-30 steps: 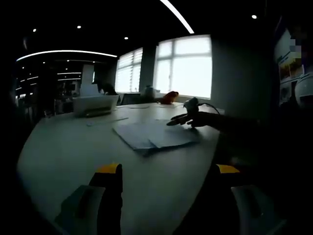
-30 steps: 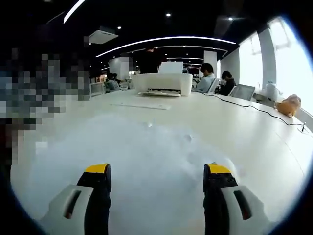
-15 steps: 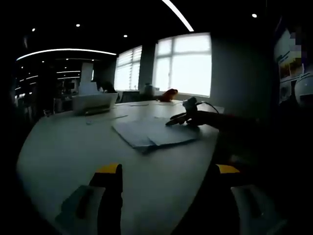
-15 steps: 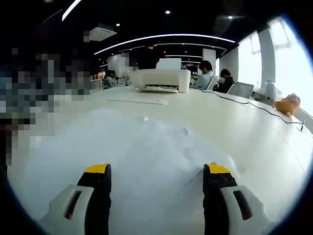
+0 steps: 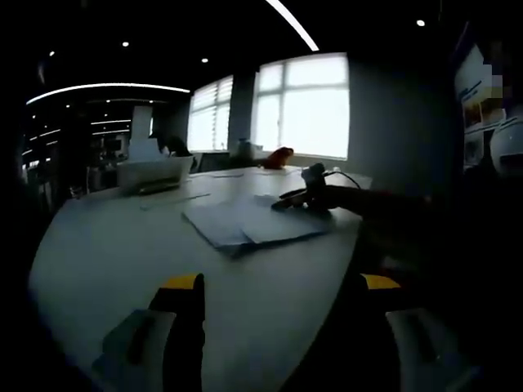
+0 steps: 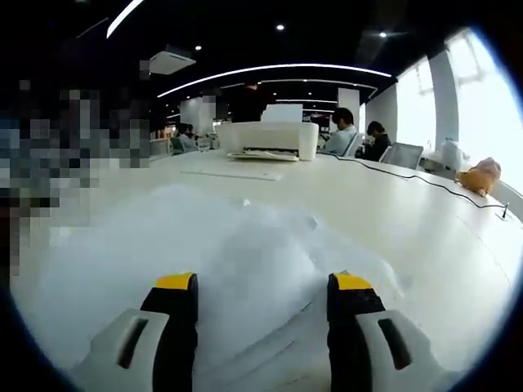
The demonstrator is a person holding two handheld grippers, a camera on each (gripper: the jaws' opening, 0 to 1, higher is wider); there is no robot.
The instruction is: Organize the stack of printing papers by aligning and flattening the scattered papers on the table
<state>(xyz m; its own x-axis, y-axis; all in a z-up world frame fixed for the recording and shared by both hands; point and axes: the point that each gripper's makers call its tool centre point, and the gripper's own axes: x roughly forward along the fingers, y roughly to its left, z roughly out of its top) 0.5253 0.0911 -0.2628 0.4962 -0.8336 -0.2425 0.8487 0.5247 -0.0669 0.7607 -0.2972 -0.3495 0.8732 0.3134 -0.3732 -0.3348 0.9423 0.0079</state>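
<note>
A loose stack of white printing papers (image 6: 229,245) spreads over the white table (image 6: 425,237), its sheets skewed and a near edge curling up between my right gripper's jaws. My right gripper (image 6: 263,286) stands open low over the stack, yellow tips on either side of the sheets. In the dim left gripper view the same papers (image 5: 237,224) lie mid-table, and the right gripper (image 5: 290,196) comes in from the right on a person's arm at the stack's far right edge. My left gripper (image 5: 280,286) hangs open, short of the papers, with nothing between its jaws.
A white printer (image 6: 265,139) stands at the back of the table with a single sheet (image 6: 233,174) in front of it. A cable (image 6: 409,175) runs toward an orange object (image 6: 480,174) by the windows. People sit beyond the printer (image 6: 343,131).
My right gripper's jaws have drawn slightly closer together, and the papers' near edge now rises between them. The left view has shifted a little; its jaws stay the same.
</note>
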